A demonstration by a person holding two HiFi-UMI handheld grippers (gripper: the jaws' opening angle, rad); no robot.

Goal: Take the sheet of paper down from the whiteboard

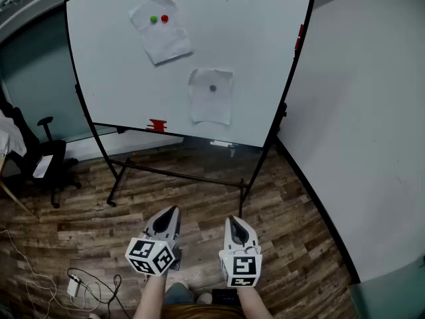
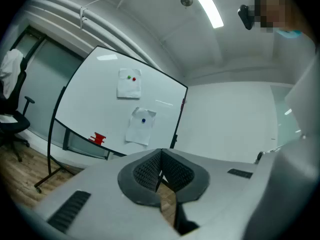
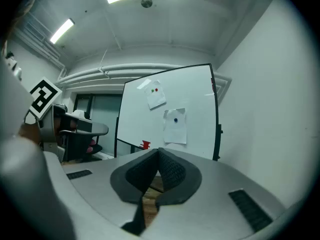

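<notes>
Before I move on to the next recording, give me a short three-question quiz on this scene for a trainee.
1. True or false: the upper sheet on the whiteboard is held by a single magnet.
2. How do the left gripper and the right gripper stand? A: both open. B: both shut, empty, away from the board. C: one shut on paper.
3. How many sheets hang on the whiteboard?
Key: 1 false: a green magnet and a red magnet hold it. 2 B. 3 two; the lower sheet has one dark magnet.
</notes>
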